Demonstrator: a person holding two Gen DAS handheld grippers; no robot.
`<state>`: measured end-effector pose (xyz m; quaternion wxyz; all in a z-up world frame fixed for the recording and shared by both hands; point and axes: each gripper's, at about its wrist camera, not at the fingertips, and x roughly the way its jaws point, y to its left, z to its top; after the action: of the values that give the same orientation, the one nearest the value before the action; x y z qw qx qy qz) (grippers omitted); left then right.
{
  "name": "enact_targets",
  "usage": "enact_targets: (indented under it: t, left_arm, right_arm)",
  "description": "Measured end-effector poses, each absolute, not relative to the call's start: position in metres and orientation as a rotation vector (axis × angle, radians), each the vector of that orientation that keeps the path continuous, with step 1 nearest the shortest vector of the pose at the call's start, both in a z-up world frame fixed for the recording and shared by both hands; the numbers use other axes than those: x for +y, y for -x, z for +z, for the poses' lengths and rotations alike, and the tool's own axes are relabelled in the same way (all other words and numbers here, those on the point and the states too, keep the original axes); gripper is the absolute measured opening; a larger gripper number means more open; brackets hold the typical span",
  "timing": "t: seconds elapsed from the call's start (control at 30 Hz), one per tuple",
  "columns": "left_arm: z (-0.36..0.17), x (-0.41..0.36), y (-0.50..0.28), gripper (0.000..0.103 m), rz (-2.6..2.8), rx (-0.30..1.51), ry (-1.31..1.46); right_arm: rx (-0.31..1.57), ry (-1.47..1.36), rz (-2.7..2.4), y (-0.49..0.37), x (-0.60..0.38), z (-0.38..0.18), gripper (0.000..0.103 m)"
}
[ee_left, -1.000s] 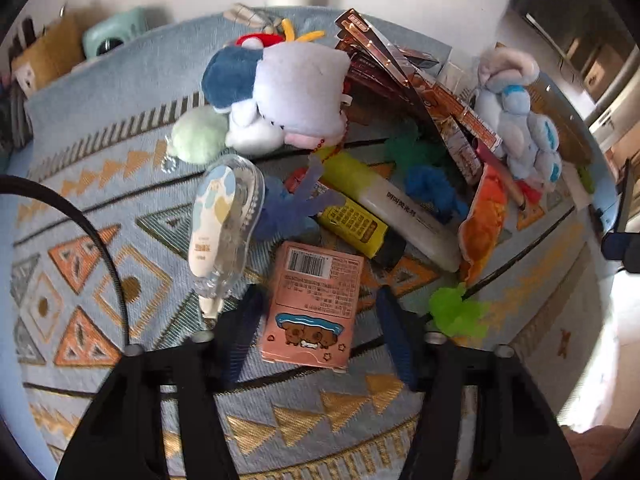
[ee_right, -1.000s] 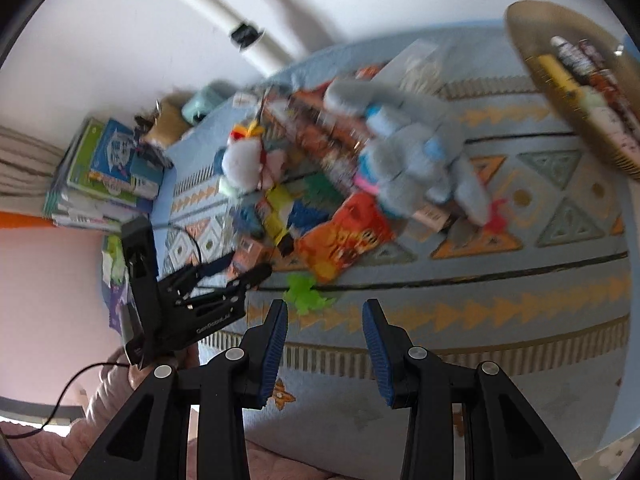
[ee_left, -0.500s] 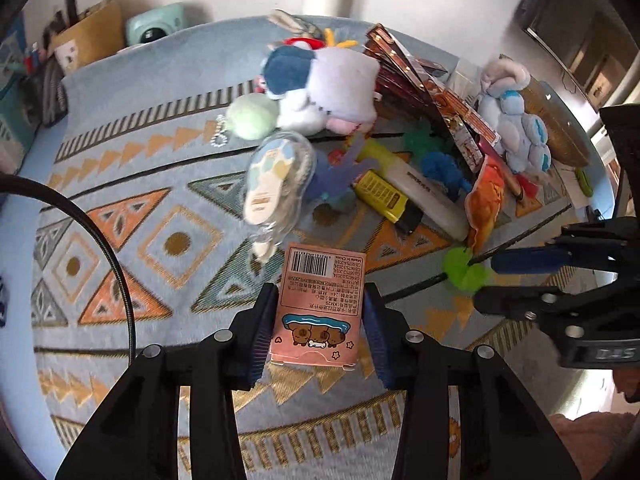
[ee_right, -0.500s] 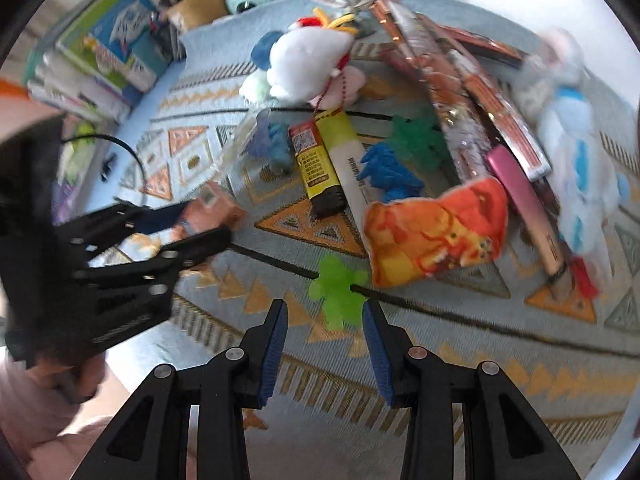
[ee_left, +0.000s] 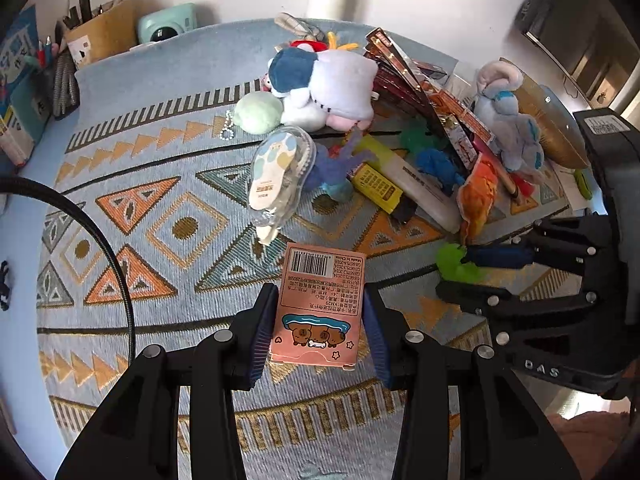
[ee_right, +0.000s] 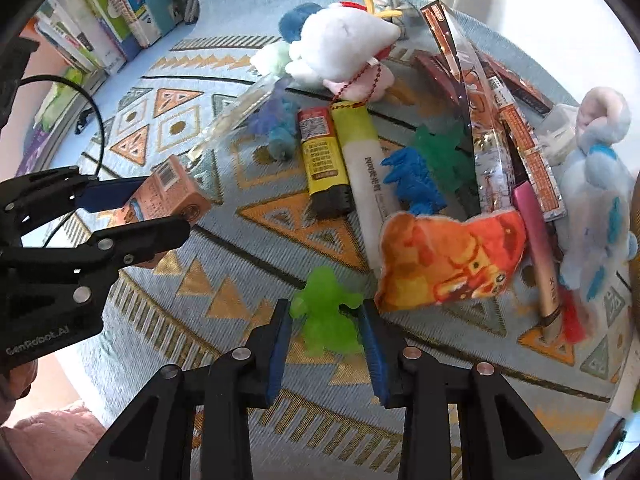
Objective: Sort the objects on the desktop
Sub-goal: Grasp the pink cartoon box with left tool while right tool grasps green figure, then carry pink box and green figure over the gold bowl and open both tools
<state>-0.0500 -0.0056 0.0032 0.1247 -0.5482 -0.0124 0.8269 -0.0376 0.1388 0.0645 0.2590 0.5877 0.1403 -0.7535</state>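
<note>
My left gripper [ee_left: 318,332] is shut on a pink card box [ee_left: 320,304] with a barcode and holds it above the patterned mat [ee_left: 168,240]; box and gripper also show in the right wrist view [ee_right: 168,196]. My right gripper [ee_right: 326,344] is open, its blue pads on either side of a green rubbery figure [ee_right: 328,316] lying on the mat. In the left wrist view that gripper [ee_left: 480,276] reaches in from the right around the green figure [ee_left: 454,266].
A pile lies behind: white-and-blue plush [ee_right: 340,40], orange plush [ee_right: 448,256], yellow tubes [ee_right: 344,152], blue and green figures [ee_right: 412,180], packaged pens [ee_right: 516,128], a blue-white plush [ee_right: 596,184], a correction-tape pack [ee_left: 280,172]. Books [ee_right: 120,8] stand at the left.
My left gripper has lifted the pink box nearer to the camera side of the mat. My right gripper has moved down and forward until its pads flank the green figure.
</note>
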Motion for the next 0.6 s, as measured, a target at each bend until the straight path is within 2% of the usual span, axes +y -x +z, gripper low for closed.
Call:
enact_targets:
  t: [0.2, 0.6]
  left_arm:
    - [0.018, 0.008, 0.044, 0.039, 2.417, -0.028, 1.572]
    - [0.083, 0.08, 0.037, 0.039, 2.43, 0.032, 1.385]
  right_arm:
    - [0.245, -1.547, -2.069, 0.026, 0.166, 0.096, 0.033]
    - [0.124, -1.396, -2.252, 0.014, 0.244, 0.179, 0.033]
